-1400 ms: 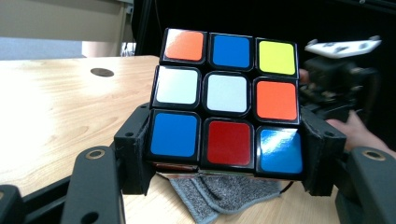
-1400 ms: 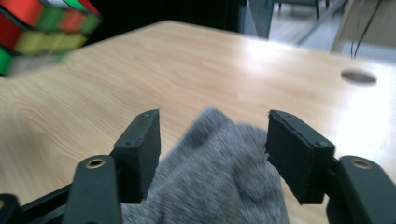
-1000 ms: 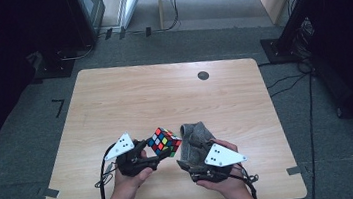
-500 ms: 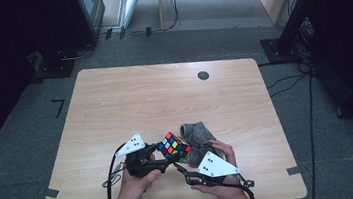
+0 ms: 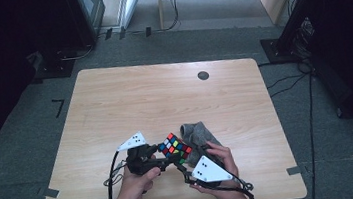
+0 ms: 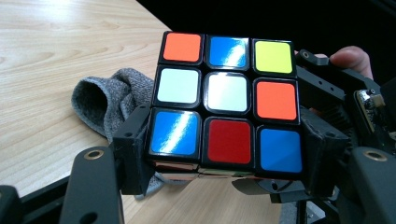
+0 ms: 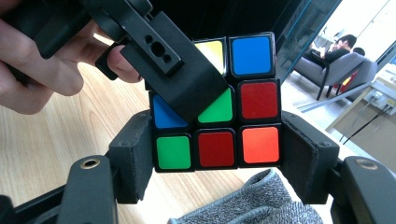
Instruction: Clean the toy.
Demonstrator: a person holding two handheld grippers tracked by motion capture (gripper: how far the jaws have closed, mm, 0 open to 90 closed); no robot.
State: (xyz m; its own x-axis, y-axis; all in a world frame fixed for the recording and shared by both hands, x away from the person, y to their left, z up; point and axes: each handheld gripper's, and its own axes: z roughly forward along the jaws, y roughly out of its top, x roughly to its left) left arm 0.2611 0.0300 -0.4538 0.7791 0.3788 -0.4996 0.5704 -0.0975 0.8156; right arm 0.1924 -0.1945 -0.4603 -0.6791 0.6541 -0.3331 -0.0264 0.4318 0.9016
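We held the scrambled multicoloured puzzle cube (image 6: 227, 112) in both claws: left claw (image 6: 224, 161) clenched, right claw (image 7: 217, 156) just tightened, readying a layer twist.

Wooden bench (image 5: 114, 101) bearing one cloth

A crumpled grey sock (image 5: 200, 136) is lying toward six o'clock; a dark round cap (image 5: 203, 75) is sitting toward one o'clock.

Multicolour-squared cube (image 6: 227, 100); mottled grey sock (image 6: 109, 100); pale woodgrain table (image 5: 154, 97)
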